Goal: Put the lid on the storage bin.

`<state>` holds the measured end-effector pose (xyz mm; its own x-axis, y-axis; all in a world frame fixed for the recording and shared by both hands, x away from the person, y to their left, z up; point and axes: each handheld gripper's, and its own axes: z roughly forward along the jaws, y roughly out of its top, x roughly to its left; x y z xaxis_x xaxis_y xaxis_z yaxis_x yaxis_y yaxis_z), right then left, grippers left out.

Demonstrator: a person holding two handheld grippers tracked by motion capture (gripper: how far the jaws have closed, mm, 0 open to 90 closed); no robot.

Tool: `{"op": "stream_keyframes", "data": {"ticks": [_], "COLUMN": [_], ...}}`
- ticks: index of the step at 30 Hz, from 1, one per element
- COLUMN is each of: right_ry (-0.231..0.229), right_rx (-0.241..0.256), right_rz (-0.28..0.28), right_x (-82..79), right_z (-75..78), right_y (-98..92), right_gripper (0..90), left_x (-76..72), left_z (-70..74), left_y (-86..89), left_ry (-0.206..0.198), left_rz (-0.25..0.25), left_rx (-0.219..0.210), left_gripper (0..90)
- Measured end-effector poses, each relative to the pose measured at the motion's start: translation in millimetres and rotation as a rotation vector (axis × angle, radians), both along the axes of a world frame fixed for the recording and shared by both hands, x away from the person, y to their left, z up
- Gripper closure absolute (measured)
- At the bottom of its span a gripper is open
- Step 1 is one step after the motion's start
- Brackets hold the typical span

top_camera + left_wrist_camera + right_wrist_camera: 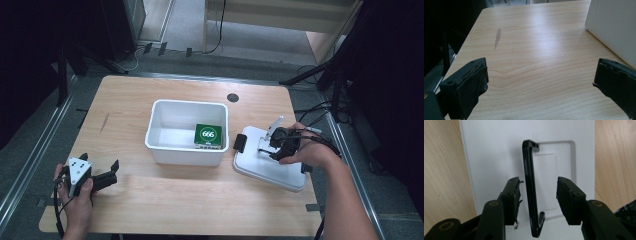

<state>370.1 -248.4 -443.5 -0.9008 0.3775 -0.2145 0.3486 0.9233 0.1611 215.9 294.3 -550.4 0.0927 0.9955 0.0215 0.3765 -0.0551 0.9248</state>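
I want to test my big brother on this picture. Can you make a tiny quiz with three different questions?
1. True or false: the green box lies inside the white tub.
2. What stands between the right gripper jaws: A) black lid handle B) cable C) box?
3. Fill in: the left gripper is open above the bare ____.

Key: 1 true; 2 A; 3 table.

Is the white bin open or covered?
Open: the white bin shows a green box inside; its lid lies on the table beside it.
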Motion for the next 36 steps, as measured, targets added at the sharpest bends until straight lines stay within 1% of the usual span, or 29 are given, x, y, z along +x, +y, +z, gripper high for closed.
{"op": "stream_keyframes", "data": {"ticks": [1,2,4,7,9,13,15,16,18,21,23,25,29,31,32,36], "right_ry": [-0.001,-0.001,0.006,-0.005,-0.009,-0.019,-0.003,0.012,0.005,-0.009,-0.020,-0.031,-0.039,-0.048,-0.056,-0.064], "right_rx": [-0.008,-0.008,-0.027,-0.043,-0.041,-0.045,-0.049,-0.050,-0.053,-0.070,-0.087,-0.079,-0.049,-0.045,-0.040,-0.045], "right_rz": [0.003,0.003,0.001,0.005,-0.001,0.008,0.013,0.018,0.019,0.053,0.063,0.081,0.078,0.082,0.096,0.115], "right_x": [0.4,0.4,0.7,2.4,2.7,4.5,5.8,7.1,7.6,7.1,6.7,6.3,6.8,6.6,6.3,5.6], "right_z": [-1.1,-1.1,-4.3,-7.1,-7.7,-9.2,-11.0,-11.5,-12.3,-11.1,-10.1,-7.4,3.5,10.5,18.0,30.6], "right_y": [-0.8,-0.8,-2.5,-4.6,-5.2,-5.1,-4.0,-3.2,-1.2,0.3,1.2,1.3,-0.7,-1.8,-2.6,-3.3], "right_gripper": [57.3,57.3,62.7,67.8,72.0,79.8,81.1,82.2,83.4,85.2,85.2,85.3,85.3,85.3,85.4,85.4], "left_x": [0.0,0.0,0.0,0.0,-0.1,0.2,0.2,0.1,0.0,0.1,0.1,0.0,0.0,0.0,-0.1,-0.1], "left_z": [0.0,0.0,0.0,0.0,0.0,0.0,0.0,0.0,0.0,0.0,0.0,0.1,-0.1,0.0,0.0,0.0], "left_y": [0.0,0.0,-0.1,-0.2,-0.1,-0.3,-0.3,-0.3,-0.2,-0.1,0.2,0.5,0.1,-0.3,-0.3,-0.3], "left_ry": [0.000,0.000,0.000,0.000,0.000,0.001,0.001,0.000,0.000,0.000,0.001,0.002,-0.001,0.000,0.000,0.000], "left_rz": [0.000,0.000,0.001,0.000,0.001,0.000,0.001,0.002,0.003,0.005,0.004,0.002,0.002,0.003,0.003,0.002], "left_rx": [0.000,0.000,0.001,0.002,0.001,0.002,0.003,0.002,0.000,-0.001,-0.005,-0.008,-0.002,0.002,0.002,0.002], "left_gripper": [0.0,0.0,0.0,0.0,0.0,0.0,0.0,0.0,0.0,0.0,0.0,0.0,0.0,0.0,0.0,0.0]}}
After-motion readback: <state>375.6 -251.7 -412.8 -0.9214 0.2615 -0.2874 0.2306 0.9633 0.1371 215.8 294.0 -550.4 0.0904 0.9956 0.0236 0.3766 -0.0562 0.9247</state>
